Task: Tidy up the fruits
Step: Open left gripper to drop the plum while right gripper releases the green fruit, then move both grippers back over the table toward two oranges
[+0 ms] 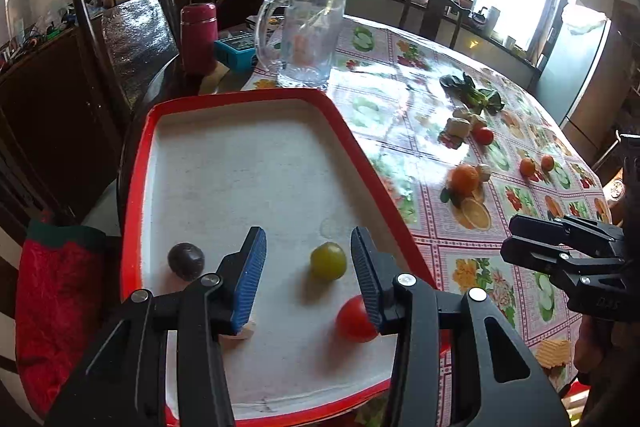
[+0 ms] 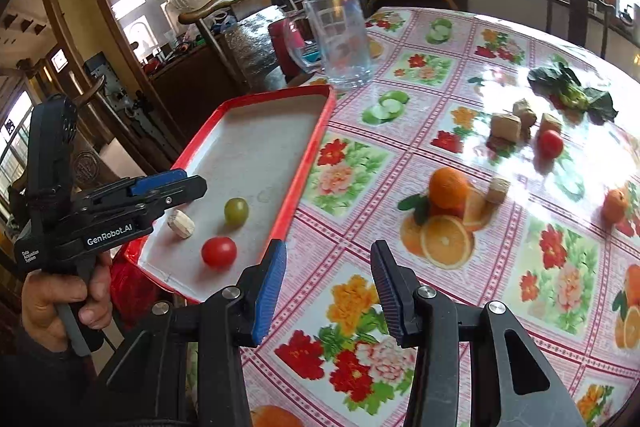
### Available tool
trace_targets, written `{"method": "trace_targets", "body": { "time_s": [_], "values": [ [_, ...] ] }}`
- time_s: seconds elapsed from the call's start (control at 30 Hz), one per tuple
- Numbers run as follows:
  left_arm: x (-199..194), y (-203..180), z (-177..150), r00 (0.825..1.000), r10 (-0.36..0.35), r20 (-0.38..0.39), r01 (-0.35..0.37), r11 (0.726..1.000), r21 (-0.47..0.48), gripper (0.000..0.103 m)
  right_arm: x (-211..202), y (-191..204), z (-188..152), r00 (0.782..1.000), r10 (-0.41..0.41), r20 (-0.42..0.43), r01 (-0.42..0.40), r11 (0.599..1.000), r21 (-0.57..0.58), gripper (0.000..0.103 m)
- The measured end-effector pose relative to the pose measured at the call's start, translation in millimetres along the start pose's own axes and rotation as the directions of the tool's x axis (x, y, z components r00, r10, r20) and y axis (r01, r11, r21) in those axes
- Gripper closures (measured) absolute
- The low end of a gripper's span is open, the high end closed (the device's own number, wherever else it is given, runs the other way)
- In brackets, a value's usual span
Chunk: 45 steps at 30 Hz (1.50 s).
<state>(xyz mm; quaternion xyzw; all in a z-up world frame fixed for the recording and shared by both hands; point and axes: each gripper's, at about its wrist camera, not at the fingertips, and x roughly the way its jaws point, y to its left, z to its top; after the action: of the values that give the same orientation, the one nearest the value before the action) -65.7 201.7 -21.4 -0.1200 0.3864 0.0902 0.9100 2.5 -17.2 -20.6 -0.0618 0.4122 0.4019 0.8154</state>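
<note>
The left gripper (image 1: 308, 267) hung over the red-rimmed tray (image 1: 136, 195) with its jaws apart and nothing between the pads. In the tray lay a green fruit (image 1: 328, 261) just ahead of the jaws, a red tomato (image 1: 354, 319) partly behind the right-hand finger, a dark plum (image 1: 186, 261) off to the left, and a pale cork-like piece (image 2: 181, 223) beside them, none of them touching.

The right gripper (image 2: 329, 289) hovered over the flowered cloth of the bench (image 2: 360, 307), beside the tray's near corner, its jaws likewise apart and empty.

Well apart from the tray, out on the bench, sat an orange (image 2: 448, 187) with a small tan block (image 2: 498, 190) just beside it, another tomato (image 2: 550, 143) near three tan blocks (image 2: 506, 127), some dark leafy greens (image 2: 572, 91) beyond those, and a smaller orange (image 2: 615, 206) near the right edge. A clear glass mug (image 1: 308, 35) stood just behind the tray's far rim.
</note>
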Motion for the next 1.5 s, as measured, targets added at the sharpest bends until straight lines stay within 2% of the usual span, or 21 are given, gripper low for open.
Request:
{"method": "trace_targets", "body": {
  "time_s": [0.37,0.6,0.97,1.17,1.5],
  "values": [
    [9,-61,3,0.996,-0.084,-0.024,0.086,0.992,0.089,0.061,-38,-64,-19,0.995,-0.093,0.039,0.089,0.99,0.106,0.058],
    [19,-94,4,0.993,-0.11,-0.052,0.117,0.982,0.146,0.061,-53,-97,-31,0.989,-0.14,0.049,0.131,0.979,0.154,0.058],
    [43,-137,14,0.985,-0.14,-0.097,0.157,0.969,0.192,0.061,-57,-147,-25,0.978,-0.205,0.035,0.194,0.961,0.196,0.058],
    [64,-149,20,0.982,-0.141,-0.126,0.164,0.967,0.196,0.061,-51,-185,-18,0.963,-0.269,0.025,0.256,0.938,0.235,0.058],
    [103,-160,33,0.978,-0.121,-0.168,0.151,0.972,0.181,0.061,-60,-273,-13,0.917,-0.4,0.003,0.372,0.855,0.362,0.058]
  ]
}}
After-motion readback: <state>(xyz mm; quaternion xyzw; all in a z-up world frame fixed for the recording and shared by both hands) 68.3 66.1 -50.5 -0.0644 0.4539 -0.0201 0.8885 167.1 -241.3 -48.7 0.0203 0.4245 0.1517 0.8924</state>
